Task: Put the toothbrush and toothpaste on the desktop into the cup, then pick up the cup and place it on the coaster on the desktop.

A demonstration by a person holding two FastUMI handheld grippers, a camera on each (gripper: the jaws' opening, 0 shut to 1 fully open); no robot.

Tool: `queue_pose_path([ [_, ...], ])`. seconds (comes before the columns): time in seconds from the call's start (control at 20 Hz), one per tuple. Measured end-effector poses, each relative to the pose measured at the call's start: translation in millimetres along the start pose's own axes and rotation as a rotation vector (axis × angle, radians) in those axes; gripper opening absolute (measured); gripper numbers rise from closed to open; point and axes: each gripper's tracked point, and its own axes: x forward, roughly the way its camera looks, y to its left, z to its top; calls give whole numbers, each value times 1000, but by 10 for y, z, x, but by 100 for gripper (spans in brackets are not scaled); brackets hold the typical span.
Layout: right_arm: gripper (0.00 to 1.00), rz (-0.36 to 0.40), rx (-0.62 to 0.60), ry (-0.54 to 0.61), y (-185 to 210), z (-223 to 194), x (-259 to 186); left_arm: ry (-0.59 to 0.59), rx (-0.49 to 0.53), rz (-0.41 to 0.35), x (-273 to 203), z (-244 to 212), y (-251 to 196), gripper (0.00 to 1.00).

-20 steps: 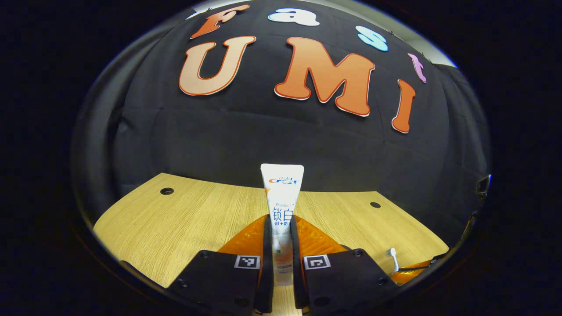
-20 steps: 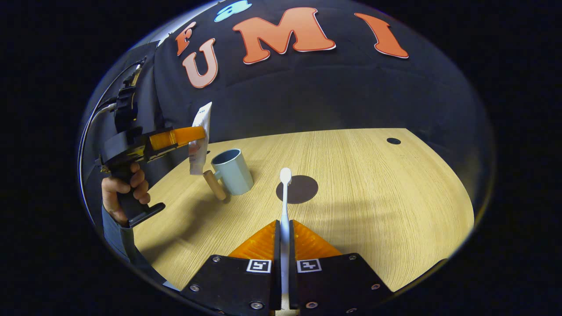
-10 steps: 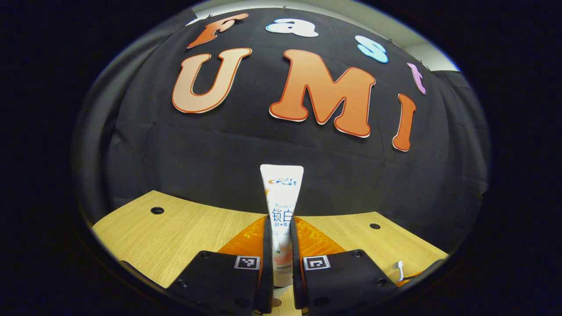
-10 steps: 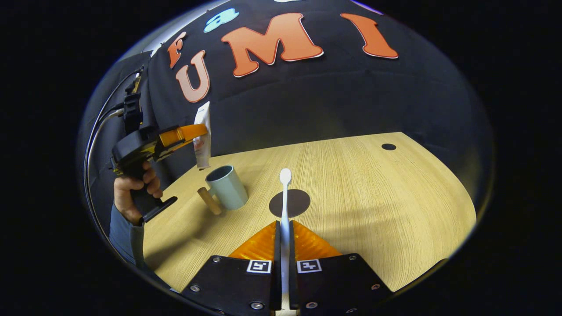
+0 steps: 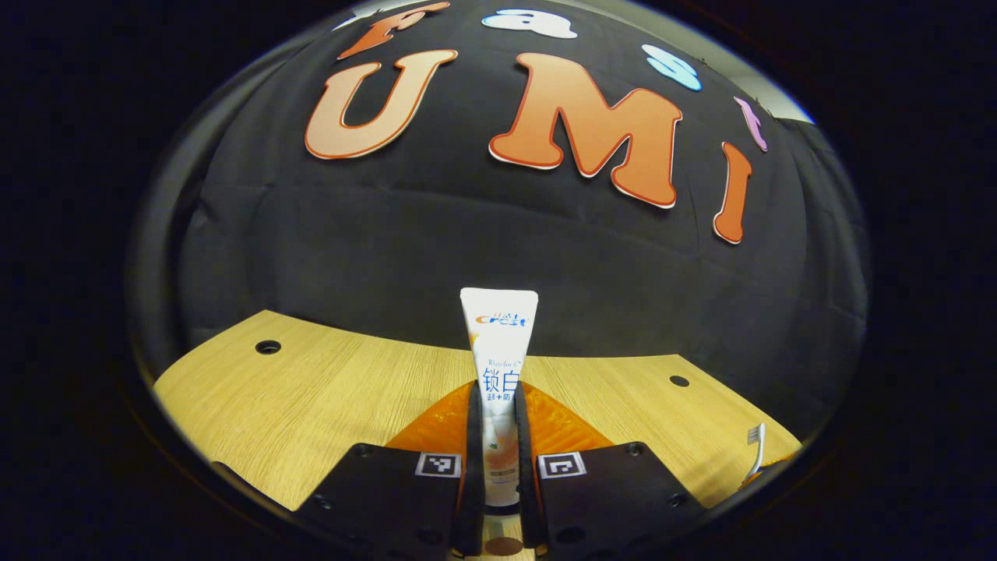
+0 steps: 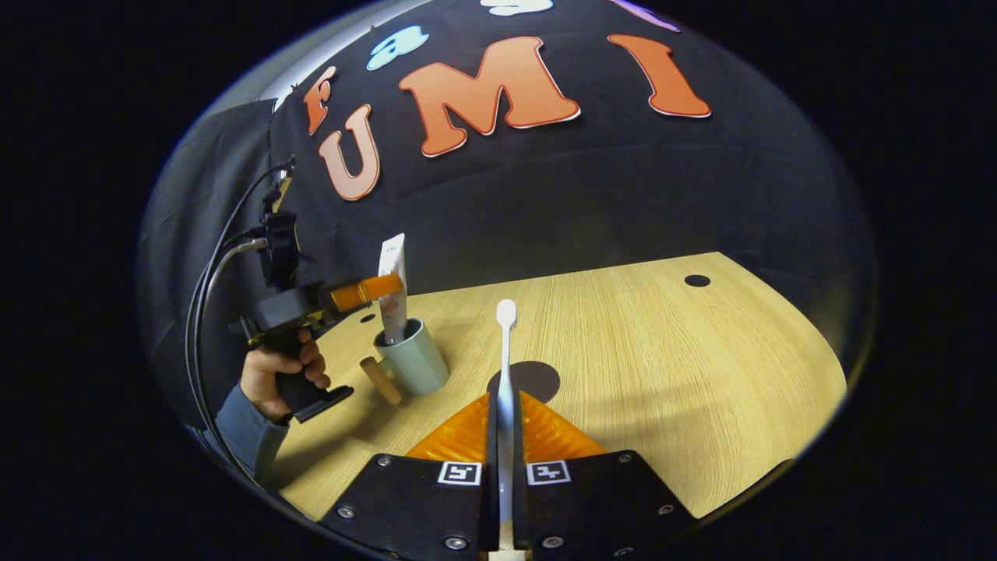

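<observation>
Wood-grain surface (image 6: 662,366) stretches across the booth and carries the things of the task. Near its left side, in the right gripper view, a pale blue-grey cup (image 6: 417,362) stands upright, its stubby wooden handle (image 6: 381,379) pointing toward the viewer. Just to the right of the cup lies a dark round coaster (image 6: 537,378), flat and bare, partly hidden behind the nearer hardware.

The left hand-held gripper (image 6: 387,287), held by a hand (image 6: 282,372) in a blue sleeve, hangs directly above the cup. Its 2 fingers are pinched on a white toothpaste tube (image 6: 393,292), which stands vertical with its lower end dipped just inside the cup's mouth and its flat crimped end up. In the left gripper view the same tube (image 5: 498,366) rises straight between the pressed fingers of that hand-held gripper (image 5: 495,436).

The right hand-held gripper (image 6: 504,436) is clamped on a white toothbrush (image 6: 505,351), whose long axis runs straight ahead along the fingers, head farthest out. The brush's head (image 5: 754,448) also peeks in low at the right of the left gripper view.

Judging from this, the tube needs only a straight release downward. The toothbrush comes next: the cup lies ahead and to the left of the right hand-held gripper, so the brush would have to swing left and tip upright.
</observation>
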Motion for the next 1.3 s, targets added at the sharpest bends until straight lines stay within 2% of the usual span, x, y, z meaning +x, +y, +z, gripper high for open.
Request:
queue_pose_path([
  [0.8, 7, 43, 6, -78, 370, 216, 107, 100, 4, -17, -296, -433, -11, 22],
  [1.1, 7, 62, 21, -133, 581, 361, 295, 141, 11, -65, -403, -565, -50, 28],
  [1.15, 7, 72, 22, -154, 632, 422, 319, 140, 11, -73, -418, -567, -64, 34],
  [1.2, 7, 85, 14, -175, 697, 484, 338, 113, 23, -70, -453, -506, -55, 36],
  [1.3, 7, 105, -10, -231, 808, 635, 385, 58, 64, -58, -524, -345, -17, 32],
])
